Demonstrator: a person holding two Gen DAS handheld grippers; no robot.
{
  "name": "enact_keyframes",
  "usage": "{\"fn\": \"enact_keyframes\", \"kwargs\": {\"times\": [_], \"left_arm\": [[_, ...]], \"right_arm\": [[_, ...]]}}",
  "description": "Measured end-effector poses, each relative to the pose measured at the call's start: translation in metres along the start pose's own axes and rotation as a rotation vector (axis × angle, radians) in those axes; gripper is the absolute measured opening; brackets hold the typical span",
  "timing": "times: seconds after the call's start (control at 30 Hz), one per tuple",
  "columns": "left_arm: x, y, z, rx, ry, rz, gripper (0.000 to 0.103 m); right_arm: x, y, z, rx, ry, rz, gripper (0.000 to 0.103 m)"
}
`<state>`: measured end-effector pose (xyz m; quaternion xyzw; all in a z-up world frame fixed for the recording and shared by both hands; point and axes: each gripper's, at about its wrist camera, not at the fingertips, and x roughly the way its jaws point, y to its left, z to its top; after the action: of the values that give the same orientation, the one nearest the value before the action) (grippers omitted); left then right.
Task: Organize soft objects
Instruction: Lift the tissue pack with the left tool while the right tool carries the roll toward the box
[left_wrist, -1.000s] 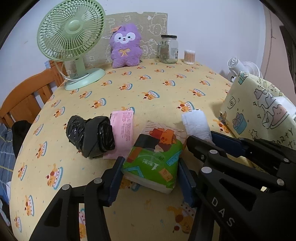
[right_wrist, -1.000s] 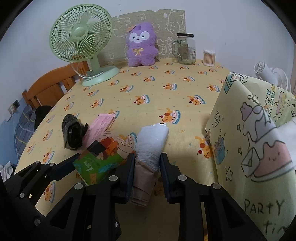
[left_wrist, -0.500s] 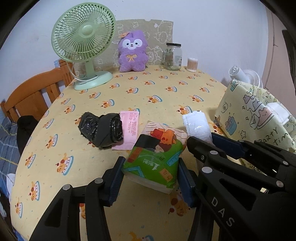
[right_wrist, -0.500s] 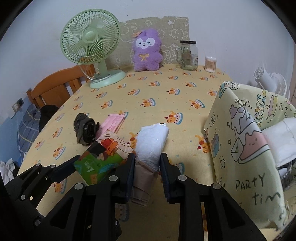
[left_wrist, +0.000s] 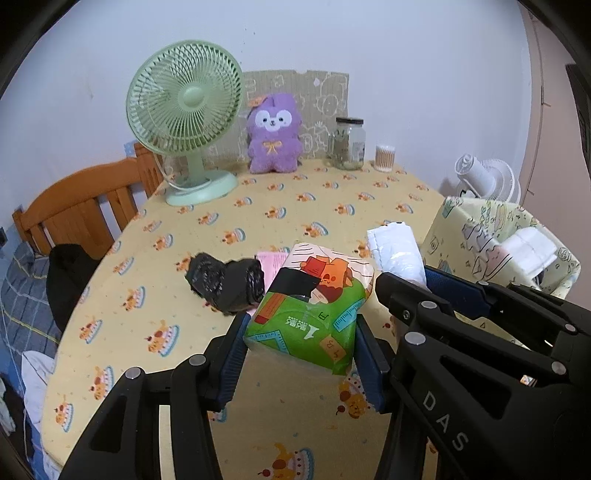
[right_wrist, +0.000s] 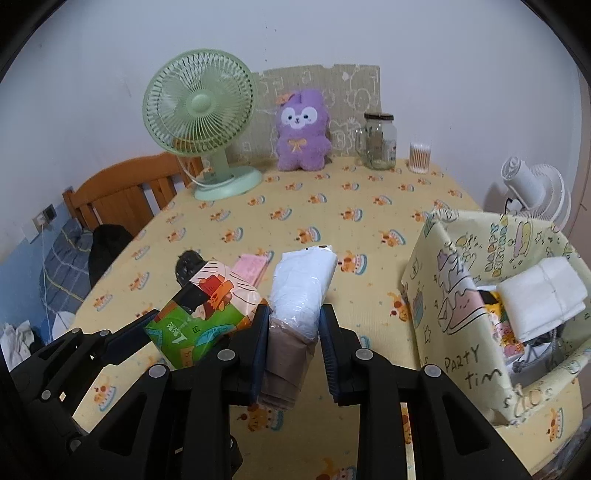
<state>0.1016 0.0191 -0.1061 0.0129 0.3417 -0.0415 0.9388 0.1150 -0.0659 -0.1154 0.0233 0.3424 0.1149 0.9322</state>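
My left gripper (left_wrist: 301, 343) is shut on a green and orange tissue pack (left_wrist: 314, 302) and holds it above the table. The pack also shows in the right wrist view (right_wrist: 203, 314). My right gripper (right_wrist: 293, 339) is shut on a white and brown plastic-wrapped roll (right_wrist: 299, 295), also lifted; the roll shows in the left wrist view (left_wrist: 397, 251). A black bag roll (left_wrist: 225, 284) and a pink packet (left_wrist: 269, 266) lie on the yellow tablecloth (left_wrist: 295, 206). A yellow cartoon-print fabric bin (right_wrist: 476, 295) at the right holds folded white cloth (right_wrist: 543, 295).
At the table's back stand a green fan (left_wrist: 188, 122), a purple plush (left_wrist: 273, 136), a glass jar (left_wrist: 349, 142) and a cotton swab cup (left_wrist: 385, 157). A wooden chair (left_wrist: 81, 206) is at the left, a white fan (right_wrist: 535, 192) beyond the right edge.
Both grippers have risen with their loads: the tissue pack and the white roll are higher above the table, and the table looks farther below.
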Motion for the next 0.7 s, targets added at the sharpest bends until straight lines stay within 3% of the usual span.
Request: {"fn": "enact_keyframes", "kwargs": {"times": [0.4,0.7], "left_arm": [[-0.031,0.005,0.017,-0.009,-0.077,0.032,0.056],[-0.039,-0.005,0.030,-0.006,-0.110,0.012,0.056]], "right_arm": [[-0.028,0.012,0.022,-0.033,-0.070,0.016,0.030],[-0.042,0.007,0.032,-0.045,-0.103,0.016,0.030]]}}
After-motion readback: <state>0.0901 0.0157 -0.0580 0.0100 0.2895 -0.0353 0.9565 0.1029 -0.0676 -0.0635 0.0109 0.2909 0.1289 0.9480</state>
